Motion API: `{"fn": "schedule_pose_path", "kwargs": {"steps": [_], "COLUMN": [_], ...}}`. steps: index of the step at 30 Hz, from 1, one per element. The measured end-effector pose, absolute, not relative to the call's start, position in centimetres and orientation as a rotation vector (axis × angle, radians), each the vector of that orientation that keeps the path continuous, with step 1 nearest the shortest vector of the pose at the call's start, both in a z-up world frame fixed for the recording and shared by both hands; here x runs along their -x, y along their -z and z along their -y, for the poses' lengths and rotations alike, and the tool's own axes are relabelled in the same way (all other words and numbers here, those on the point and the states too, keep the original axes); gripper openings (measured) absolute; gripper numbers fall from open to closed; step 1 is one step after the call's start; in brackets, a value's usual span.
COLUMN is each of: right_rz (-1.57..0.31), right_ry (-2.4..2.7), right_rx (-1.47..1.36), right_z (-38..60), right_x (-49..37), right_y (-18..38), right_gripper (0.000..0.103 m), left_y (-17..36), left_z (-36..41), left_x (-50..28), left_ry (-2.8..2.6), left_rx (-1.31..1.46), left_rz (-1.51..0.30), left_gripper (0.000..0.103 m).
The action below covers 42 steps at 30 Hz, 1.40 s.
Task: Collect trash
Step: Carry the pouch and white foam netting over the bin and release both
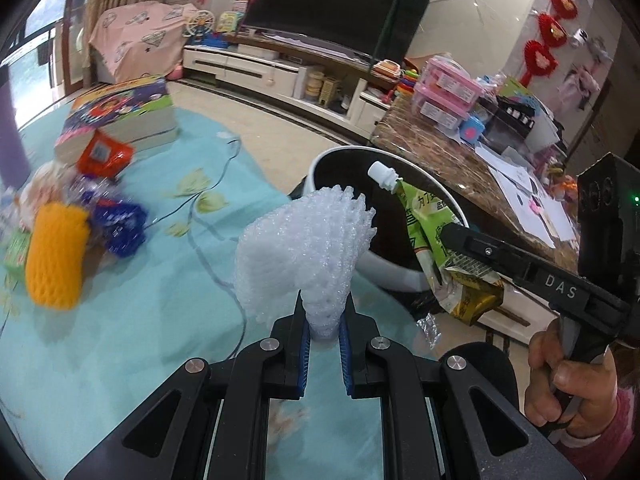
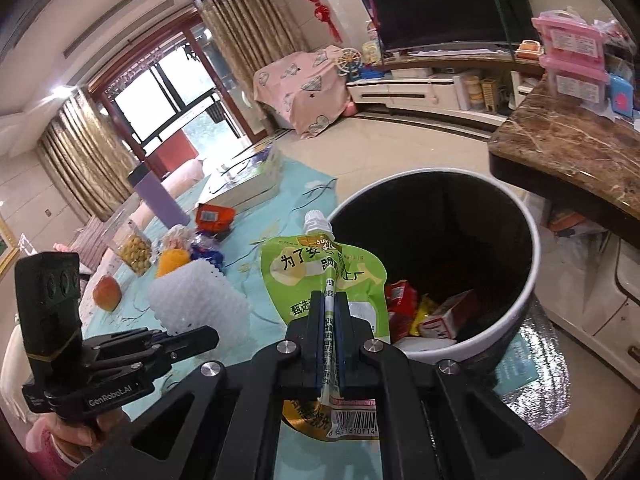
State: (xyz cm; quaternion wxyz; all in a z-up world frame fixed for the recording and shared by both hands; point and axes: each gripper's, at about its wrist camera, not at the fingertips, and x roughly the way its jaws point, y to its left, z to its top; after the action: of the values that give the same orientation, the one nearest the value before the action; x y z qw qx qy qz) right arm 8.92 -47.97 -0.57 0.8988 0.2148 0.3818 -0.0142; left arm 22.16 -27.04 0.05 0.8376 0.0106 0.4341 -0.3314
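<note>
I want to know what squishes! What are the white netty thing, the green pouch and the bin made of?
White foam net: looks like soft, spongy plastic foam mesh, with a bubbly, scalloped edge.
Green spouted pouch: seems to be thin glossy plastic film, since it creases and shines, with a hard white spout.
Trash bin: probably smooth rigid plastic, white outside, dark inside.

Right claw [image 2: 329,312] clamps green spout pouch [image 2: 320,272] beside white bin [image 2: 516,304]; wrappers inside.
</note>
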Motion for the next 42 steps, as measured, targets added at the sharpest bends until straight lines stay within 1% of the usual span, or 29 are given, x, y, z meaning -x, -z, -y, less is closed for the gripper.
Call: {"fn": "schedule_pose_path", "kwargs": {"steps": [14, 36, 39, 40, 42], "right_rz": [-0.795, -0.836, -0.839, -0.839, -0.842], "right_ry": [0.103, 0.127, 0.129, 0.131, 0.137], "right_rx": [-0.473, -0.500, -0.496, -0.496, -0.482], "right_z": [52.8, 55.8, 55.8, 55.9, 55.8], "right_x": [-9.4, -11.3, -11.6, -11.7, -11.8], "right_y": [0.9, 2.1, 2.1, 2.1, 2.0], "right_gripper": [0.004, 0.004, 0.004, 0.004, 0.008], "left_y": [-0.3, 1.1, 1.4, 1.5, 1.4], "left_z": [32.6, 38.8, 39.3, 39.5, 39.6], "left_x": [-24.9, -28.0, -28.2, -28.3, -28.3], "left_ry": [0.735, 0.754, 0.751, 0.749, 0.746], "left_rx": [-0.109, -0.200, -0.207, -0.207, -0.208], "left_rz": [-0.925, -0.958, -0.968, -0.972, -0.968], "left_gripper": [0.011, 0.012, 0.015, 0.018, 0.021]}}
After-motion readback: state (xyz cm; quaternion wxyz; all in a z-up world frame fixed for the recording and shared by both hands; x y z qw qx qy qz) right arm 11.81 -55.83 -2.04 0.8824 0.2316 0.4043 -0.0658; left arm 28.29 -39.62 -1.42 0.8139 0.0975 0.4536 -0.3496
